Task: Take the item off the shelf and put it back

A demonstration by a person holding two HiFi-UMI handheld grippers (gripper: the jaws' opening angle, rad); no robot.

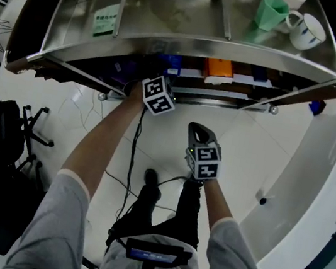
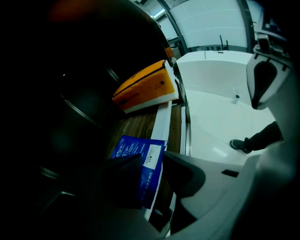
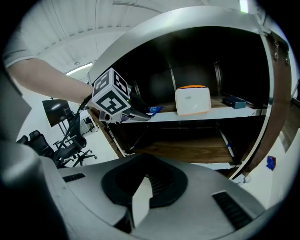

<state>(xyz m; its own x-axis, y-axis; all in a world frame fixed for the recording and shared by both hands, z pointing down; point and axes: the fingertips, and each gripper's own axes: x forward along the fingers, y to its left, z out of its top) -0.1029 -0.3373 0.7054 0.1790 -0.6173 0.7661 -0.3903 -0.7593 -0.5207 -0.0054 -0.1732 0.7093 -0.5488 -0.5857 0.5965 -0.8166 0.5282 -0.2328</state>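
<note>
Blue packet (image 2: 136, 147) lies flat on the shelf (image 2: 140, 124), long axis pointing away from the fingers (image 2: 187, 176); left gripper (image 2: 149, 163) stands half-closed, pads apparently pressing the packet's two sides.

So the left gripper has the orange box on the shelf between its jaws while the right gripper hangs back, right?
Not the orange box: the left gripper view shows the blue packet between the jaws of the left gripper, with the orange box lying further along the shelf, untouched. The right gripper does hang back from the shelf.
</note>
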